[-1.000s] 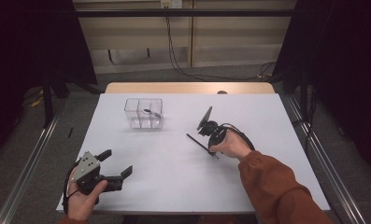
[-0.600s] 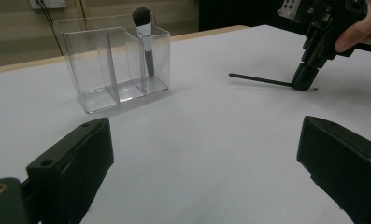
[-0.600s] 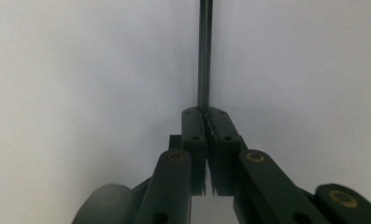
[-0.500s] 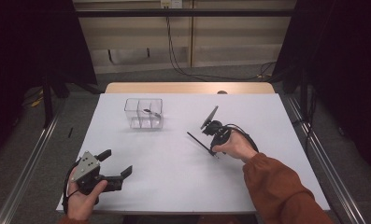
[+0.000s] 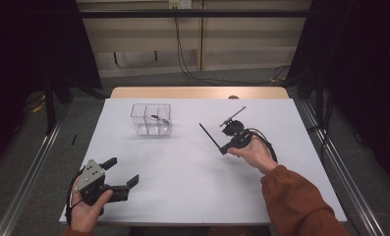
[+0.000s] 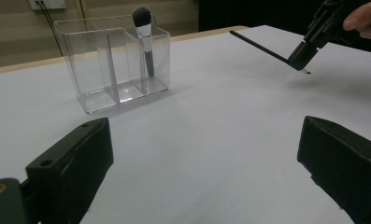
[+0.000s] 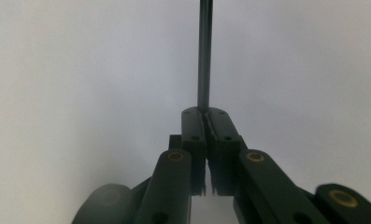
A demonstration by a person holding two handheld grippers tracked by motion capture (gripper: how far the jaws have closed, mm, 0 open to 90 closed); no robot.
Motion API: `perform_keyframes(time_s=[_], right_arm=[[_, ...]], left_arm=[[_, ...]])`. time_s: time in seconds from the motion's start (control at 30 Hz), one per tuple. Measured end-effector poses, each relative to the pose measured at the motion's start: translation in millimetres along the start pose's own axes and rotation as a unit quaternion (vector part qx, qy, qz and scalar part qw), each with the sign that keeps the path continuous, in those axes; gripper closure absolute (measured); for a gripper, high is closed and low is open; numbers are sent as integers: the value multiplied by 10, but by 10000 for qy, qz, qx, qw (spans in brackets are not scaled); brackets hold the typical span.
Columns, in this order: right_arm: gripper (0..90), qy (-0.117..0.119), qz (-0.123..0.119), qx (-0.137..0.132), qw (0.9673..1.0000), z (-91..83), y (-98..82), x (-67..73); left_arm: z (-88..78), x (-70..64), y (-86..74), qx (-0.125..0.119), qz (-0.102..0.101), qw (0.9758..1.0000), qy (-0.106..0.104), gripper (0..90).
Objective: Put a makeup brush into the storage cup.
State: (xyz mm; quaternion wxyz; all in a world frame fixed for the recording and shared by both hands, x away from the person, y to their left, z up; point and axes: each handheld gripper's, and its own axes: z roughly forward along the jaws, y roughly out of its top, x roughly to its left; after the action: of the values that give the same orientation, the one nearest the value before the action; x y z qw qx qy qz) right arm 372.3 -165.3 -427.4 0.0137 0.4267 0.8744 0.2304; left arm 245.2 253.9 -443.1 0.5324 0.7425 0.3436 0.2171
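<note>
The right gripper [image 5: 225, 149], right of centre in the high view, has its fingers [image 7: 195, 135] clenched on a thin black stick [image 5: 208, 136], likely a slim brush handle, which juts from the fingertips up and left over the white surface [image 5: 182, 182]. The left gripper [image 5: 121, 179], at the lower left, holds nothing, fingers [image 6: 75, 163] spread wide. At the upper left stands a clear organiser [image 5: 151, 119], one makeup brush [image 6: 145, 39] already upright in a compartment. By the look of things, the stick remains to be carried there; it is held well apart from the organiser.
</note>
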Motion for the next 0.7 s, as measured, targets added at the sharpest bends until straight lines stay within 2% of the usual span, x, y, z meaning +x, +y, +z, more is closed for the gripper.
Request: perform_keyframes(time_s=[0.17,0.33,0.7], right_arm=[[868,132,-60,-443,9989,-78,-35,-6],[868,158,-145,-856,9961,-103,-81,9],[868,265,-241,-1795,9831,-213,-162,2]], left_arm=[[1,4,-1,-9,4,10000,-5,33],[-3,3,1,-15,-5,10000,1,31],[-10,9,2,-18,-14,10000,9,31]])
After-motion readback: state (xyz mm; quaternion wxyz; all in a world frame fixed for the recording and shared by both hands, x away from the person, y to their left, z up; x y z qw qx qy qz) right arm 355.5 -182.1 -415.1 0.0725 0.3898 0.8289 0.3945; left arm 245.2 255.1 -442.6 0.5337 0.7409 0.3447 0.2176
